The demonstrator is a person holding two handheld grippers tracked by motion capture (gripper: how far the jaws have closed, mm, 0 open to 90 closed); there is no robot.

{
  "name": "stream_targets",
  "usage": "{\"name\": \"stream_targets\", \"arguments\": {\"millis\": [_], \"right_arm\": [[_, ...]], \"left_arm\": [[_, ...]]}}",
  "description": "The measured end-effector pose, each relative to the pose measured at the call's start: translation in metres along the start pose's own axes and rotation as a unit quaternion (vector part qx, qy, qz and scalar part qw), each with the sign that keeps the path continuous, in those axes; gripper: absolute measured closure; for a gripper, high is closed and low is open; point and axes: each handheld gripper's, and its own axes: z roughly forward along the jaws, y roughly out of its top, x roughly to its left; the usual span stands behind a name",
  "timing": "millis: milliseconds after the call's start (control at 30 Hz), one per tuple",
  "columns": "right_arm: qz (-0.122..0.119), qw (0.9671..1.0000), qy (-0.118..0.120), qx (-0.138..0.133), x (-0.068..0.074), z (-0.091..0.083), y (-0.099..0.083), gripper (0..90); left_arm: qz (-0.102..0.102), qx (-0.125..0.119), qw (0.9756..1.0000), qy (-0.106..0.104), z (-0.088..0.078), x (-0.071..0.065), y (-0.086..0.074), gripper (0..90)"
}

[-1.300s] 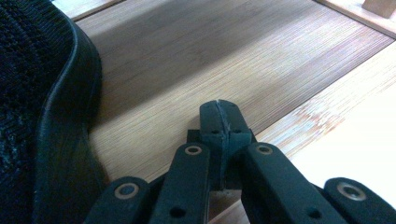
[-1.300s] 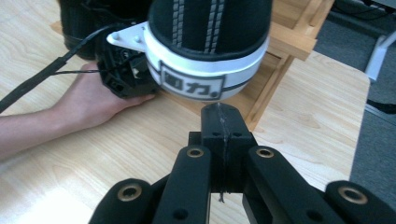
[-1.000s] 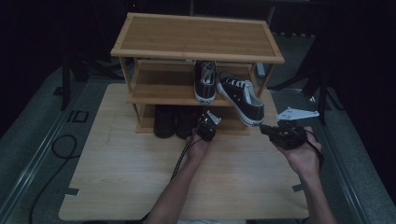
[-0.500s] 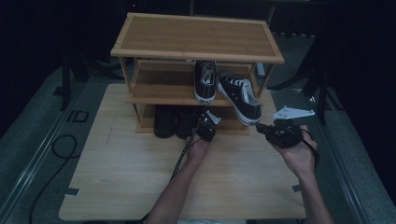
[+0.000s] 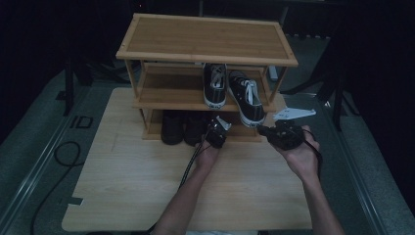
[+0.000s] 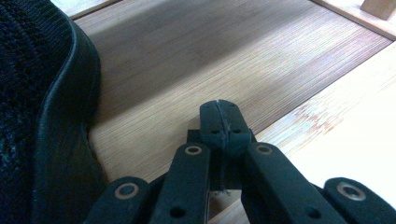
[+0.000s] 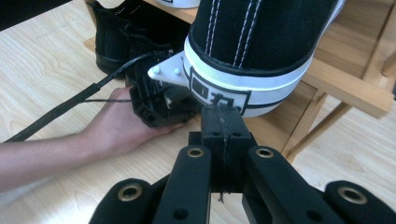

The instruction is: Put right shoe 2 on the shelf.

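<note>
Sneakers (image 5: 234, 98) sit side by side on the rack's (image 5: 205, 36) middle shelf in the high view, toes toward the back, the right one angled with its heel past the shelf's front edge. Two dark shoes (image 5: 183, 128) stand below on the bottom shelf. My left gripper (image 5: 216, 133) sits low at the front of that bottom shelf, just right of the dark shoes. My right gripper (image 5: 264, 131) points at the heel of the angled sneaker, very near it; I cannot tell from here whether it touches.

Along my left gripper (image 6: 219, 109), the jaws are pressed together with nothing between them. They lie over the bottom shelf board (image 6: 210, 56), and a dark shoe (image 6: 42, 112) stands just to their left.

Along my right gripper (image 7: 223, 112), the jaws are likewise closed and empty, their tips right at the white heel band of the sneaker (image 7: 252, 51) that overhangs the shelf. Beyond them my left hand (image 7: 121, 123) rests on the table (image 7: 42, 60), holding the other gripper by the dark shoes (image 7: 121, 32).
</note>
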Motion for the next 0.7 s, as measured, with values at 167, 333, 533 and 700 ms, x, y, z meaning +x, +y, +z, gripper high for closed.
{"name": "stream_targets", "arguments": {"millis": [167, 333, 533, 700], "right_arm": [[-0.004, 1.0000, 0.009, -0.001, 0.003, 0.009, 0.006, 90.0], [-0.003, 0.9999, 0.012, -0.003, 0.004, 0.018, 0.011, 90.0], [-0.002, 0.9998, 0.020, -0.007, 0.003, 0.024, 0.015, 90.0], [-0.001, 0.9998, 0.017, -0.012, 0.002, 0.026, 0.015, 90.0]], "left_arm": [[-0.001, 0.000, 1.0000, 0.005, 0.000, 0.000, 0.000, 90.0], [-0.002, -0.001, 1.0000, 0.005, 0.000, 0.000, 0.000, 90.0], [-0.002, -0.002, 1.0000, 0.005, 0.000, 0.000, 0.000, 90.0], [-0.002, -0.001, 1.0000, 0.005, 0.000, 0.000, 0.000, 90.0]]}}
